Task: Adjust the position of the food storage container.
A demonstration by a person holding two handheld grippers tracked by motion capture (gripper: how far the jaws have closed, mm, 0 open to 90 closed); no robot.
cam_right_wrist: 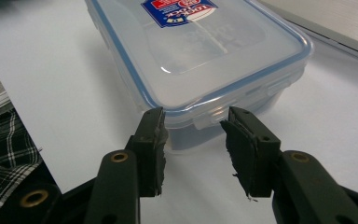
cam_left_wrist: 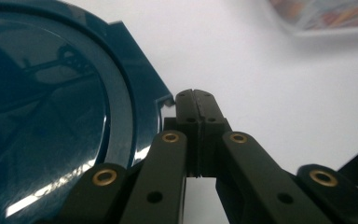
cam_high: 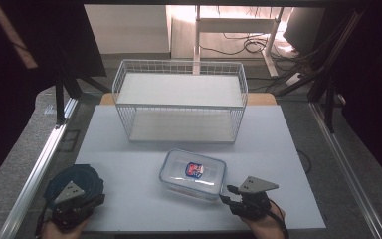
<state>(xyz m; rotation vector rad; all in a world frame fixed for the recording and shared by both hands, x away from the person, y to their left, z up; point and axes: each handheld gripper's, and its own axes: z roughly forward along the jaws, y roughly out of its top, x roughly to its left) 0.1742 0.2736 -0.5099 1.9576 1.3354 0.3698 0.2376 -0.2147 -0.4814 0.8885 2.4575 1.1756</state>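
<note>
Right, left claw (cam_left_wrist: 196, 100) is clenched tight, jaws pressed together with nothing between them. Just beside it sits a dark blue round lid (cam_left_wrist: 51, 116), glossy, with a tab on its rim close to the claw tips; whether tips and tab touch, cannot tell. In the high view that lid (cam_high: 79, 179) lies at the near left edge of the bench, partly under the left claw (cam_high: 72, 199).

Right claw (cam_right_wrist: 193, 128) is part open, jaws standing apart on either side of a latch tab at the near end of the clear plastic box (cam_right_wrist: 200, 51). Pads are close to the tab but not pressing on it, so nothing is grasped. The box has a clear lid with a blue seal line and a red and blue label on top. In the high view the box (cam_high: 193, 173) sits near the middle of the bench, a little toward the near right, with the right claw (cam_high: 229, 195) at its near right corner.

Bench (cam_high: 129, 149) is a white board on a grey frame. A white wire basket (cam_high: 179, 99) stands at its far side, well apart from the box. Behind it are a light floor, desk legs and loose cables; dark drapes at both sides.

Both hands come in from the bottom edge. Left hand (cam_high: 62, 228) low at the near left corner, right hand (cam_high: 266, 226) at the near right, with the claw pointing toward the box. A checked sleeve (cam_right_wrist: 4, 144) shows in the right gripper view.
</note>
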